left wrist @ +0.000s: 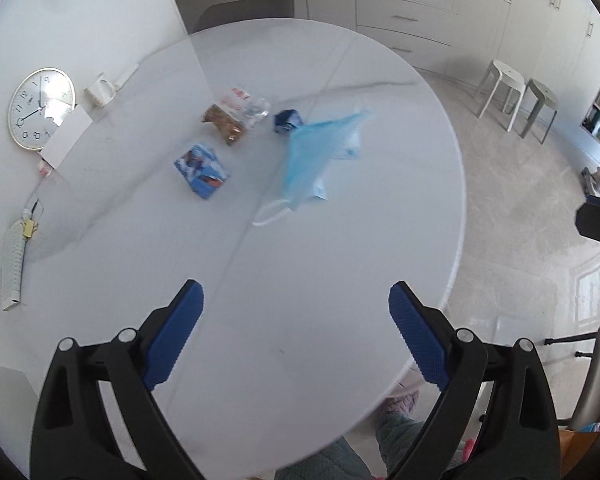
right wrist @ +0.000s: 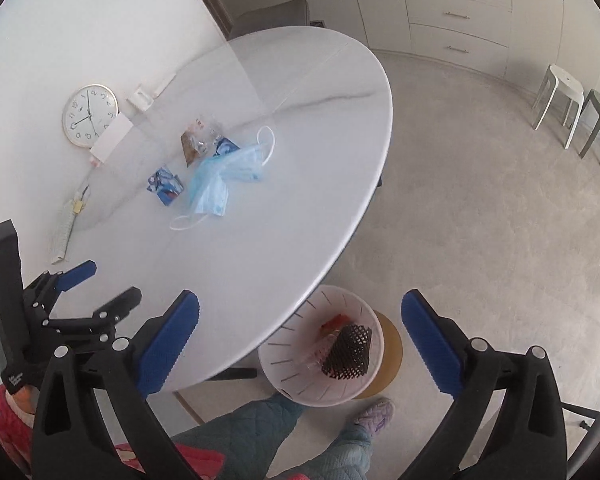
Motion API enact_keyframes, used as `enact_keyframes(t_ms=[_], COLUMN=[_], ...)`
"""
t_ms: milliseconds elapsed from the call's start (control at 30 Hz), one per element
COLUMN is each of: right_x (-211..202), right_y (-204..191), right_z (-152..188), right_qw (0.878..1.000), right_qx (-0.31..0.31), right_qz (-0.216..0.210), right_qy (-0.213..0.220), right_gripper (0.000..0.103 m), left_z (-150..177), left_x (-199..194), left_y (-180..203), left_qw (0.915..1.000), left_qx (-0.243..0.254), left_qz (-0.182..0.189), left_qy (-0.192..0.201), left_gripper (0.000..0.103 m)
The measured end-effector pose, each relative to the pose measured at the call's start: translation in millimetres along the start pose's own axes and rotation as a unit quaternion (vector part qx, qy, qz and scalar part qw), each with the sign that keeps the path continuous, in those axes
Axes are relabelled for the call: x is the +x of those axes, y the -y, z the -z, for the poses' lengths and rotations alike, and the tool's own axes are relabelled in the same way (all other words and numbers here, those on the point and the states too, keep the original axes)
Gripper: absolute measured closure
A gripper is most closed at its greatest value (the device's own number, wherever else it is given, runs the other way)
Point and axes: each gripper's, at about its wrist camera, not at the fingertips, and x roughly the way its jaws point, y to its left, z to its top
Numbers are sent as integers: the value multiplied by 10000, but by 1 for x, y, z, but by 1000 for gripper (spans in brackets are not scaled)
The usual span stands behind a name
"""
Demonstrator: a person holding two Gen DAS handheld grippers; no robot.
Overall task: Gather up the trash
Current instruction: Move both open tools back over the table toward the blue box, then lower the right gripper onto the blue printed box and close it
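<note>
Trash on the white round table (left wrist: 340,264) is the work item; neither claw has any of it. The left gripper (left wrist: 296,336) and the right gripper (right wrist: 300,336) both stand with jaws wide apart and nothing between the pads, each held above the near table edge.

Handling, as judged:
- Blue face masks (left wrist: 320,156), centre of the table: light, limp fabric. They will sag and drag. Pinch the bunched body; the white ear loop (left wrist: 270,214) is thin and likely to slip.
- Blue snack wrapper (left wrist: 202,170), left of the masks: flat, slick film. Take it by a raised edge.
- Clear snack bag (left wrist: 236,118), behind the wrapper: crinkly, light; contents may spill if tipped.
- Dark blue crumpled piece (left wrist: 287,120), touching the masks' far side: small, easily crushed.

The white waste basket (right wrist: 320,344), lower centre of the right wrist view, sits on the floor just beside the table edge and already holds scraps.

Non-trash lies at the left: wall clock (left wrist: 42,108), white card (left wrist: 66,136), white comb-like strip (left wrist: 12,268). All are well apart from the trash. Nothing blocks the approach.
</note>
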Motion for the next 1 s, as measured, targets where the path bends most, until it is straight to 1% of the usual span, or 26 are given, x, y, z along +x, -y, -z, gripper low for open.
enact_keyframes(t_ms=[133, 267, 367, 500, 567, 633, 700, 733, 833, 900, 1000], right_x=[17, 49, 71, 97, 104, 107, 113, 118, 143, 166, 200], right_y=[-37, -75, -99, -123, -132, -140, -154, -162, -192, -211, -236], right_z=[-18, -36, -46, -55, -60, -67, -75, -79, -89, -94, -100], right_qw=[9998, 9996, 9991, 9981, 9976, 9978, 9985, 9985, 9954, 9905, 9806], right_qx=[164, 258, 361, 398, 389, 320, 103, -71, -749, -1197, -1774], right_qz=[-34, 75, 133, 313, 424, 430, 348, 333, 216, 96, -53], right_qy=[76, -42, -153, -348, -394, -386, -411, -439, -556, -664, -836], right_gripper=[2, 2, 2, 2, 2, 2, 2, 2, 2, 2, 2], left_z=[-26, -48, -62, -74, -80, -82, -82, -81, -72, -68, -65], left_x=[30, 69, 95, 126, 136, 138, 138, 137, 132, 129, 127], left_y=[-63, -110, -132, -139, -148, -160, -173, -180, -192, -202, -217], left_qw=[9997, 9988, 9984, 9970, 9977, 9990, 9985, 9978, 9955, 9946, 9957], left_qx=[26, 297, 491, 758, 668, 309, -145, -356, -701, -768, -620], left_qz=[-172, -346, -249, -146, -55, 213, 435, 455, 505, 559, 540], left_qy=[168, 163, 160, 50, -89, -225, -296, -331, -380, -407, -428], left_gripper=[13, 13, 13, 13, 13, 13, 13, 13, 13, 13, 13])
